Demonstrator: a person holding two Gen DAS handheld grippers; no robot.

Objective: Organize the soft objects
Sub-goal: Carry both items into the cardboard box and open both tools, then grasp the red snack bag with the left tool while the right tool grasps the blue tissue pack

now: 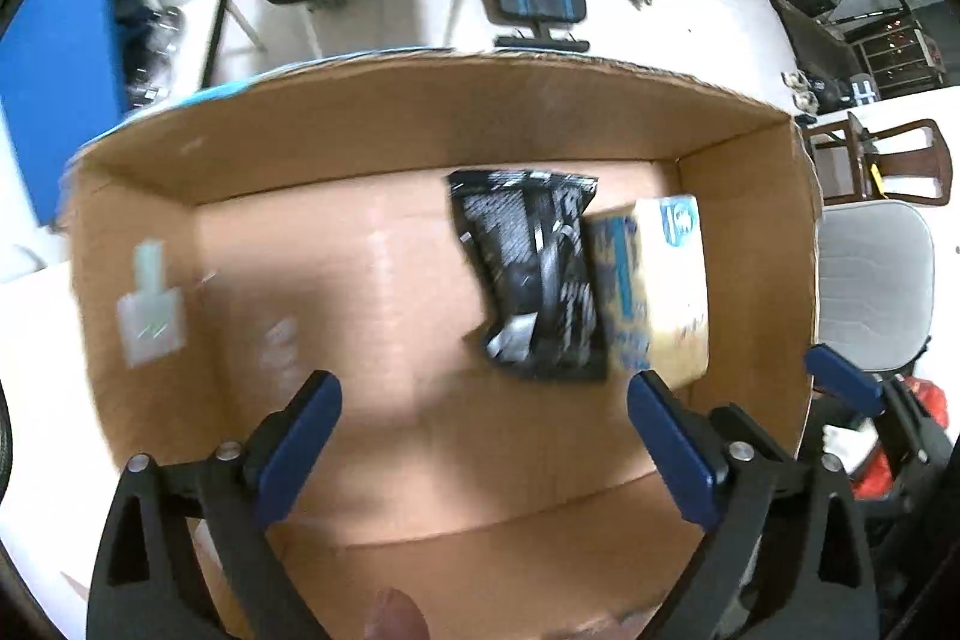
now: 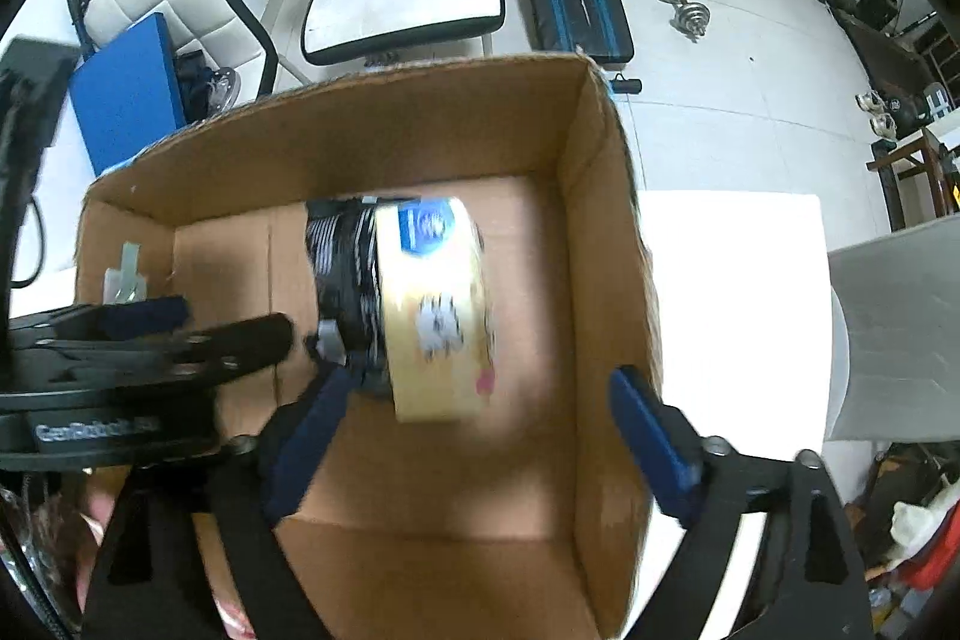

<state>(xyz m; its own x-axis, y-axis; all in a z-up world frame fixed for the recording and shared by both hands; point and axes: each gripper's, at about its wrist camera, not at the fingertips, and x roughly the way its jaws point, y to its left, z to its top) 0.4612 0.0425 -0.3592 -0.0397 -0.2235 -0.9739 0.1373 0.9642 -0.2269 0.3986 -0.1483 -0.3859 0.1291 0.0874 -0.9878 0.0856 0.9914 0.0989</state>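
Both views look down into an open cardboard box (image 1: 420,148) that stands on a white counter (image 2: 738,292). Two soft packs lie on the box floor, side by side and touching, toward its right end as the left wrist view shows it.

The black pouch (image 1: 534,274) with white print lies flat; its long axis runs from the far wall toward the near one, and its crumpled near end shows a grey patch. Just right of it, the pale yellow pack (image 1: 660,292) with a blue label at its far end lies along the same line, its far end tilted slightly toward the right wall. In the right wrist view the yellow pack (image 2: 438,304) overlaps the black pouch (image 2: 342,280); both are blurred.

The left tongs (image 1: 486,442) hang above the box, spread wide with nothing between the blue pads. The right tongs (image 2: 474,442) are likewise spread wide and empty, above the near end of the yellow pack.
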